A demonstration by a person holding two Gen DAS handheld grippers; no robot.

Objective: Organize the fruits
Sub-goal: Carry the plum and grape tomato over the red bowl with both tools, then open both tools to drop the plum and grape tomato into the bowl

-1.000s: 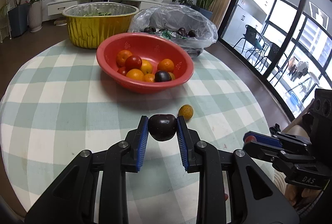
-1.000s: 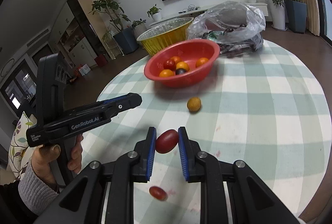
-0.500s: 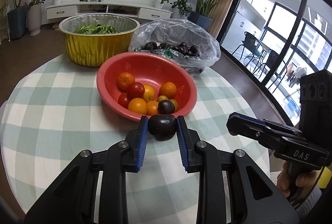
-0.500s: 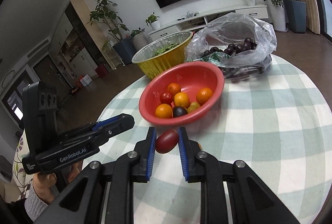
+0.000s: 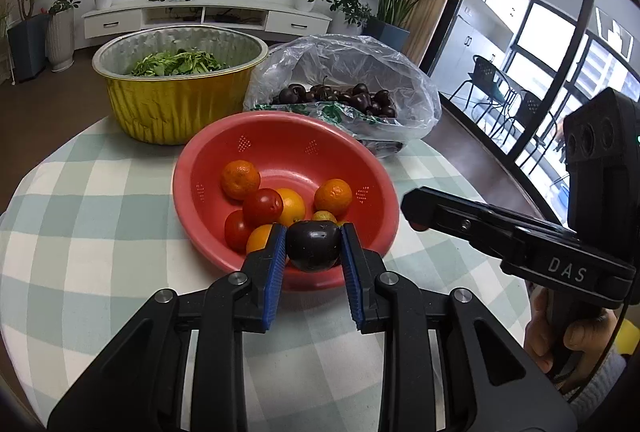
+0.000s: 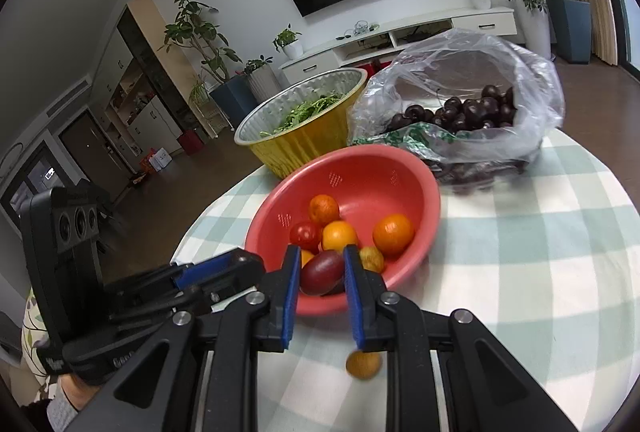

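Most fruit's already in the red bowl (image 5: 362, 152), both claws clamp one more each, small orange fruit (image 6: 363, 364) at 6 o'clock on the desk waits.

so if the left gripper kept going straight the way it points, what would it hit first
Probably the fruit pile in the red bowl, likely the orange just beyond its dark plum; depth is uncertain.

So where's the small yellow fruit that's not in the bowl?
In the right wrist view, the small yellow fruit lies on the checked tablecloth, just in front of the red bowl.
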